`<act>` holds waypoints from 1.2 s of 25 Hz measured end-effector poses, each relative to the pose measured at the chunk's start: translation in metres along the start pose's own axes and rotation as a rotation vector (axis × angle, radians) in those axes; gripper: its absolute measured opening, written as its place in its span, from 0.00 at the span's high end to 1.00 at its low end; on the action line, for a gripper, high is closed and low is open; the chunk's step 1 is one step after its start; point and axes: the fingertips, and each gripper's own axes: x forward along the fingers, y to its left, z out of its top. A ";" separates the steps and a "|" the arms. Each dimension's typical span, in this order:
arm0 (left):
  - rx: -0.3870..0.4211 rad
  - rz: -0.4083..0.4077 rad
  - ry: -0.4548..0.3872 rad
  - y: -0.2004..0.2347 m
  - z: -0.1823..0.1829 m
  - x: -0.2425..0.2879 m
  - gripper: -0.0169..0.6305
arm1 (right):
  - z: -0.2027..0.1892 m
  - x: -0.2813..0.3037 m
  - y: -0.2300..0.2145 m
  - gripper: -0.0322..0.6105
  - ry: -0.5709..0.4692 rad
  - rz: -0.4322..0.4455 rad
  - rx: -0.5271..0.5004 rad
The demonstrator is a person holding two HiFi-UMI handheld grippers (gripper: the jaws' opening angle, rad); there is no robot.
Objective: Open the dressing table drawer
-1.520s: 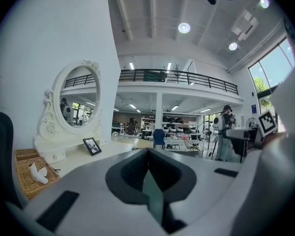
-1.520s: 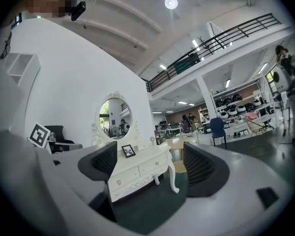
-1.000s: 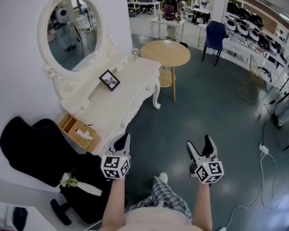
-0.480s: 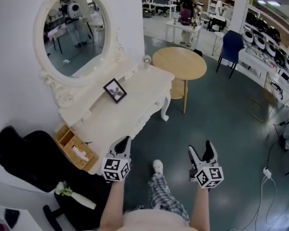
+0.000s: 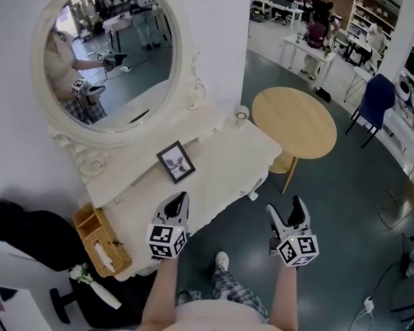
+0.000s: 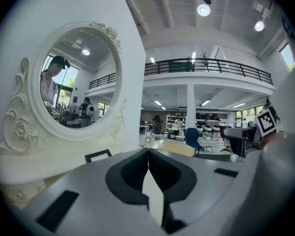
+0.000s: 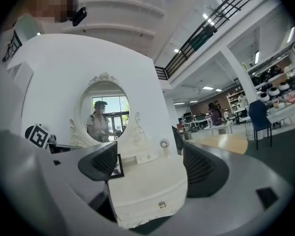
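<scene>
My right gripper (image 7: 150, 154), jaws spread and empty, faces the dressing table (image 5: 221, 171); its drawer (image 7: 137, 202) sits ahead between them, untouched. My left gripper (image 6: 148, 151) is clenched on nothing.

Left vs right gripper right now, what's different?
The left gripper has jaws together, the right gripper apart. In the head view the left gripper overlaps the dressing table, the right gripper the floor. Only the right gripper view frames the drawer knob. Both hold nothing.
</scene>
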 end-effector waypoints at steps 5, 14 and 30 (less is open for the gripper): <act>-0.003 0.085 -0.015 0.029 0.021 0.042 0.93 | 0.010 0.089 -0.015 0.31 0.014 0.097 0.000; -0.029 0.174 -0.004 0.071 0.030 0.092 0.93 | 0.004 0.193 -0.003 0.32 0.074 0.231 -0.009; -0.068 0.214 0.052 0.104 0.005 0.217 0.93 | -0.057 0.343 0.000 0.37 0.227 0.314 -0.067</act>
